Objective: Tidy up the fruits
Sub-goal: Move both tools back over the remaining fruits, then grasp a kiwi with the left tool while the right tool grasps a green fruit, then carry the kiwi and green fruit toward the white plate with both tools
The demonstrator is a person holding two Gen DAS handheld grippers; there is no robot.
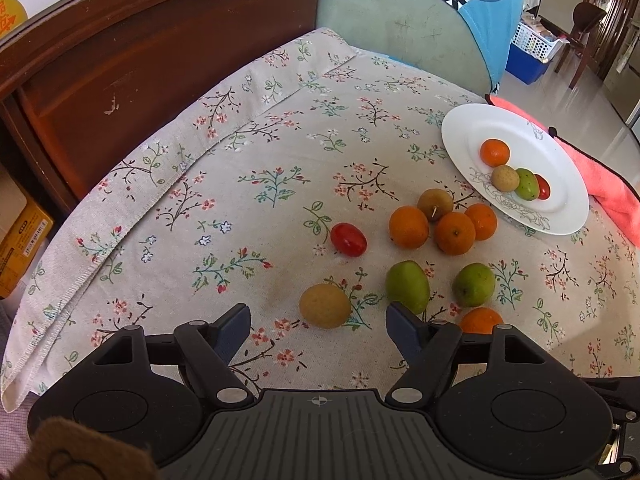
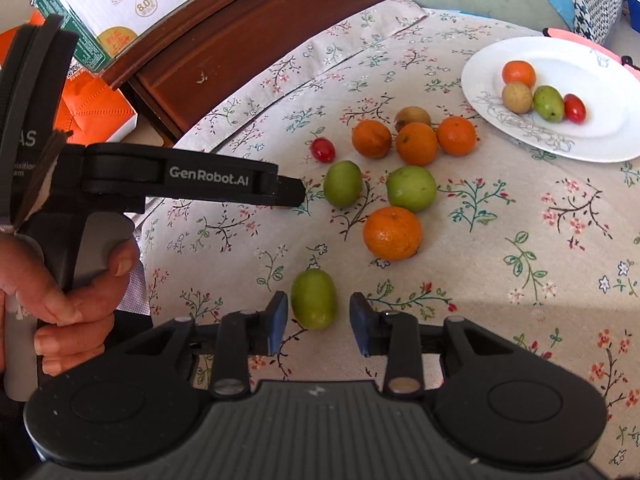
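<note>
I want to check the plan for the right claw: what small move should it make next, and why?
Probably it should close on the green fruit. This fruit lies on the tablecloth between the fingers of the right claw, with a small gap on each side, so nothing is gripped yet. The white plate already holds four fruits, so this one likely goes there afterwards.

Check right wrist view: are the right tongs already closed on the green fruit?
No. The green fruit sits between the right tongs with gaps on both sides, resting on the tablecloth.
</note>
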